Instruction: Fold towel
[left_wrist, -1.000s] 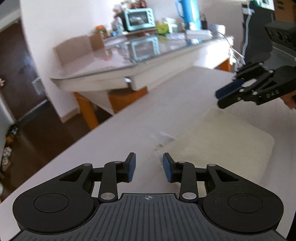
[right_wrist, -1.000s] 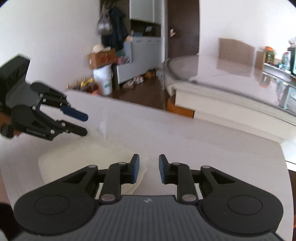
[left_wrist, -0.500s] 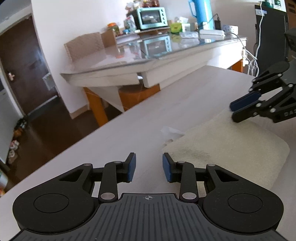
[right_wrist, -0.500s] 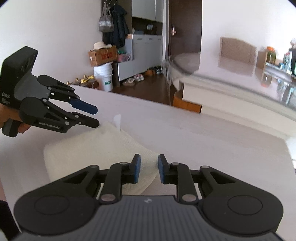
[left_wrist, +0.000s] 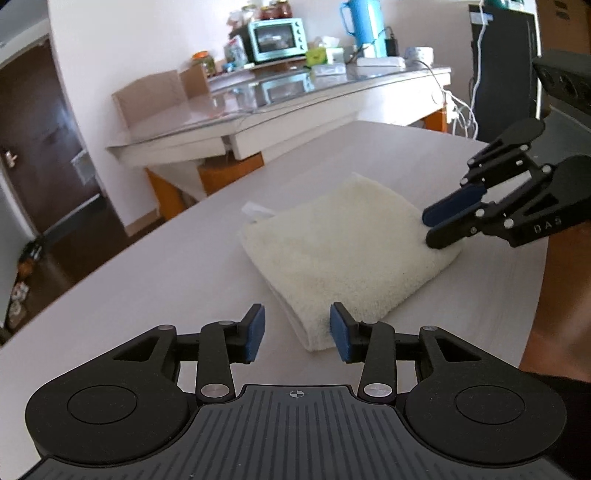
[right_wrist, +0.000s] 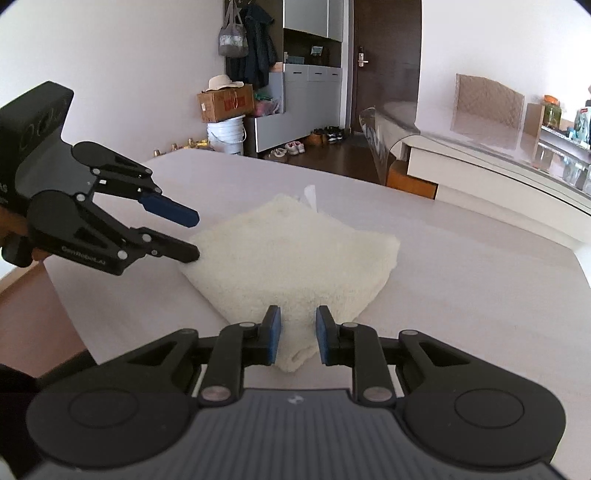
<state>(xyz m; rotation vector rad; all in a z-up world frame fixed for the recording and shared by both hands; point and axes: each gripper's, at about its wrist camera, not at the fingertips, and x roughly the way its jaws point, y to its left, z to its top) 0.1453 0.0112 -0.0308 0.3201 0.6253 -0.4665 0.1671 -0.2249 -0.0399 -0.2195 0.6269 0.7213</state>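
Cream terry towel (left_wrist: 343, 251), already folded thick on the white table (left_wrist: 177, 280), looks soft, light and floppy, so take its near corners: left gripper (left_wrist: 297, 332), jaws opening, and right gripper (right_wrist: 297, 334), narrowly parted, each straddle one ungripped.

Behind your tabletop (left_wrist: 192, 258) you have a glass-topped table carrying a teal toaster oven (left_wrist: 277, 38) and a blue kettle (left_wrist: 360, 20). Across the room, a straw hat (right_wrist: 221, 82) rests on a cardboard box (right_wrist: 225, 105) above a white bucket (right_wrist: 226, 134).
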